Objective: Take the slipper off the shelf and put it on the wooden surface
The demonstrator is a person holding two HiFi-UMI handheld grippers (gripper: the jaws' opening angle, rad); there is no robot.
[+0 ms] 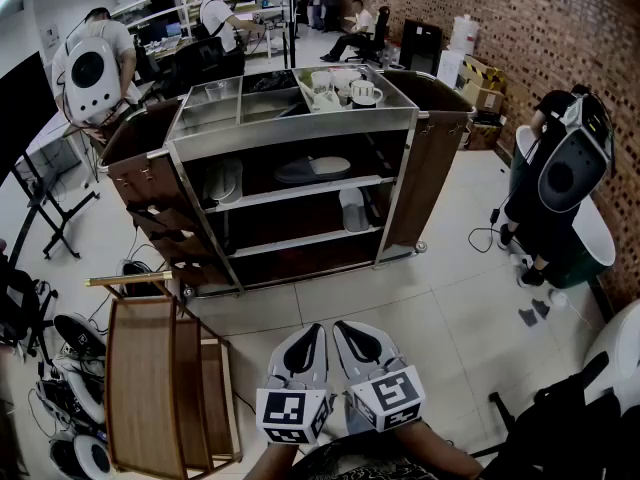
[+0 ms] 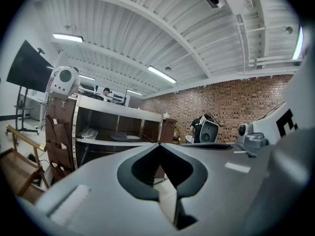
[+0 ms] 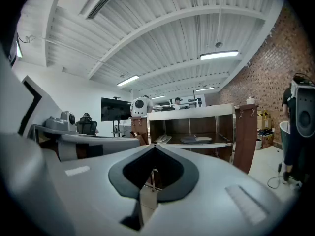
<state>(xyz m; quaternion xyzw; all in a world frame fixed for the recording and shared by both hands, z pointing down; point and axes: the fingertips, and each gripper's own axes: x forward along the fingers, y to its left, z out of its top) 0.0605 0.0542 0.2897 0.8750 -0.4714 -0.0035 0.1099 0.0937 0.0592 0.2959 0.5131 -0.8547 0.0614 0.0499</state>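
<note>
both jaws fully shut, nothing in them. left gripper and right gripper sit side by side, well short of the shelf. grey slipper lies mid upper shelf, white slipper at its left end, third slipper one shelf down, toward the right. expect light, soft, bendy foam. open up, then pinch the sole edge at the heel. wooden surface is at your lower left.

2 grippers, 1 cart, 1 wooden rack
</note>
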